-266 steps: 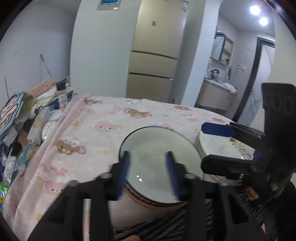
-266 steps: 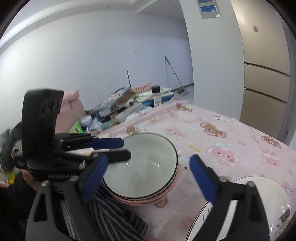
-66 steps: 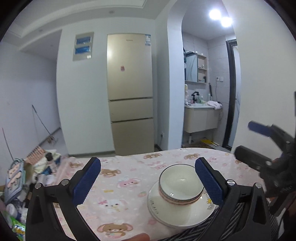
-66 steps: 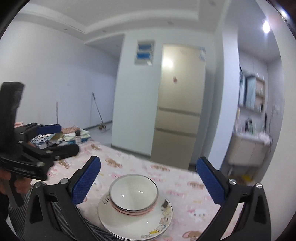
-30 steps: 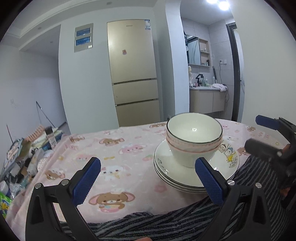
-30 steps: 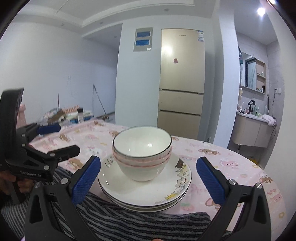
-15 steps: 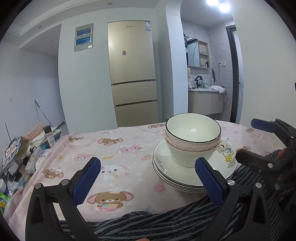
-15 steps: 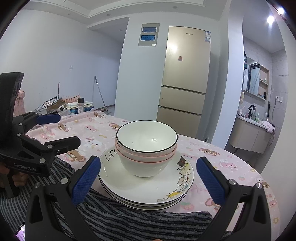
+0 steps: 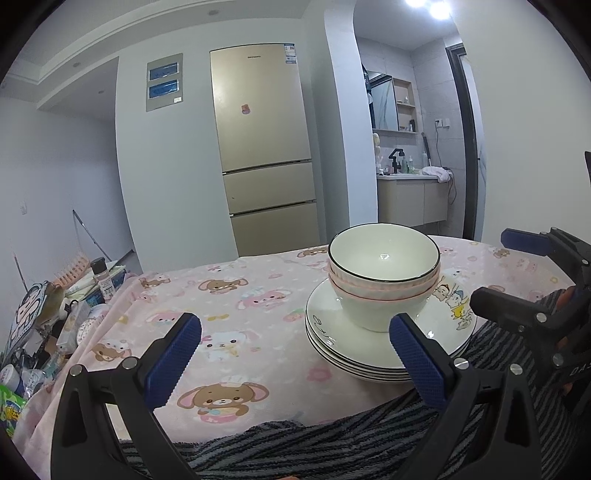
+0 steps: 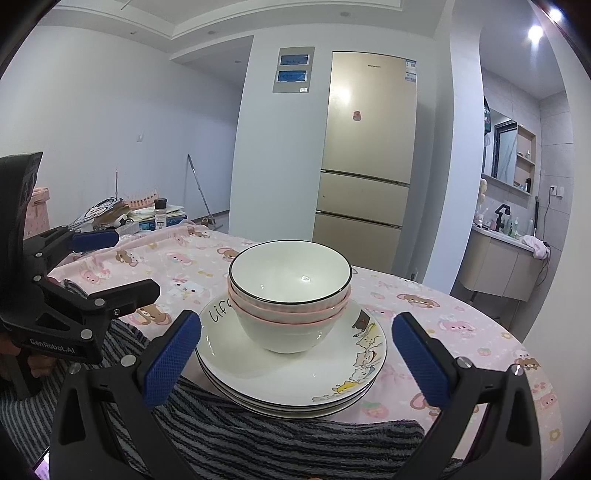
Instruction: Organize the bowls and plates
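Both views are evenly and softly lit, with a cool bluish cast on the walls. The brightest sources are two ceiling lamps [image 9: 428, 5] in the washroom alcove, blown out to white. A small glint sits inside the top bowl [image 10: 290, 271], and a pale sheen runs down the fridge door [image 10: 341, 98]. Shadows are faint. Focus is sharp throughout. Fisheye bending curves the walls, and black corners ring each frame.
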A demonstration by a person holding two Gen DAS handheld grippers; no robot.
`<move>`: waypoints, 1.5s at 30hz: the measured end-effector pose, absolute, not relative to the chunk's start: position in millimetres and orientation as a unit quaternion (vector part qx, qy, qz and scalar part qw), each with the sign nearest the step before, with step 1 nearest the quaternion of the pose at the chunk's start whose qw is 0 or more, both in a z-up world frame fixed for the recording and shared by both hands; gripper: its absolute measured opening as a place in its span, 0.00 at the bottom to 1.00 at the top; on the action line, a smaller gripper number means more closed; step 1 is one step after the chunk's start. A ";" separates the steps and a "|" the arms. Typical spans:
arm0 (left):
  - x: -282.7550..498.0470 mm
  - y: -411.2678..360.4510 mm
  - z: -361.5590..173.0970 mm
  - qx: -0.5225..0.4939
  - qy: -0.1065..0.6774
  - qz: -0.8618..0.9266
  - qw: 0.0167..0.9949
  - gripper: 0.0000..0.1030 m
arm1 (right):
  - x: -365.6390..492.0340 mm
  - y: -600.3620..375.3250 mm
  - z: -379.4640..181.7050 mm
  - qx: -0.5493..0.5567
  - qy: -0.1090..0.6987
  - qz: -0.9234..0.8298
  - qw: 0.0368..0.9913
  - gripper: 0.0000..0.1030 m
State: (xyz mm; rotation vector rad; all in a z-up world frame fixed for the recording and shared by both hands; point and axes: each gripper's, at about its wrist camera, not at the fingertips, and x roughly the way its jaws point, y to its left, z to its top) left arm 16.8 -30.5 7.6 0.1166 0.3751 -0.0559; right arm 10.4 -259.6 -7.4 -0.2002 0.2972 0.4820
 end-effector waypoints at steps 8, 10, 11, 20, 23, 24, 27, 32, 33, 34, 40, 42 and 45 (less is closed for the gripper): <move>16.2 -29.9 7.8 0.059 0.186 -0.027 0.980 1.00 | 10.6 -261.5 -7.4 -0.096 0.146 0.238 0.955 1.00; 16.6 -29.7 7.6 0.059 0.188 -0.028 0.980 1.00 | 10.6 -262.7 -7.6 -0.094 0.147 0.238 0.955 1.00; 16.7 -29.0 7.6 0.058 0.189 -0.028 0.980 1.00 | 11.3 -263.5 -7.5 -0.094 0.147 0.238 0.955 1.00; 16.9 -26.8 8.3 0.057 0.187 -0.027 0.980 1.00 | 12.6 -268.3 -6.5 -0.084 0.148 0.237 0.956 1.00; 16.6 -26.2 8.2 0.057 0.188 -0.027 0.980 1.00 | 12.8 -268.4 -6.1 -0.085 0.147 0.237 0.957 1.00; 16.8 -27.0 8.0 0.057 0.187 -0.026 0.980 1.00 | 12.9 -268.9 -6.2 -0.085 0.146 0.237 0.957 1.00; 16.9 -27.1 7.9 0.057 0.188 -0.026 0.980 1.00 | 13.8 -270.9 -6.4 -0.082 0.147 0.236 0.957 1.00; 16.7 -26.4 8.2 0.058 0.188 -0.027 0.980 1.00 | 13.0 -271.6 -6.7 -0.080 0.146 0.235 0.958 1.00; 17.0 -27.0 8.0 0.057 0.188 -0.026 0.980 1.00 | 12.9 -271.6 -6.7 -0.081 0.147 0.234 0.958 1.00; 16.8 -27.1 8.1 0.057 0.188 -0.026 0.980 1.00 | 12.5 -271.1 -6.6 -0.082 0.146 0.234 0.958 1.00; 17.0 -26.9 7.5 0.056 0.188 -0.026 0.980 1.00 | 11.4 -271.7 -6.1 -0.084 0.146 0.234 0.957 1.00; 16.9 -26.3 7.4 0.056 0.189 -0.025 0.980 1.00 | 11.5 -271.0 -5.7 -0.085 0.146 0.234 0.957 1.00; 17.6 -26.4 6.0 0.055 0.191 -0.024 0.980 1.00 | 11.1 -271.1 -5.6 -0.085 0.146 0.232 0.958 1.00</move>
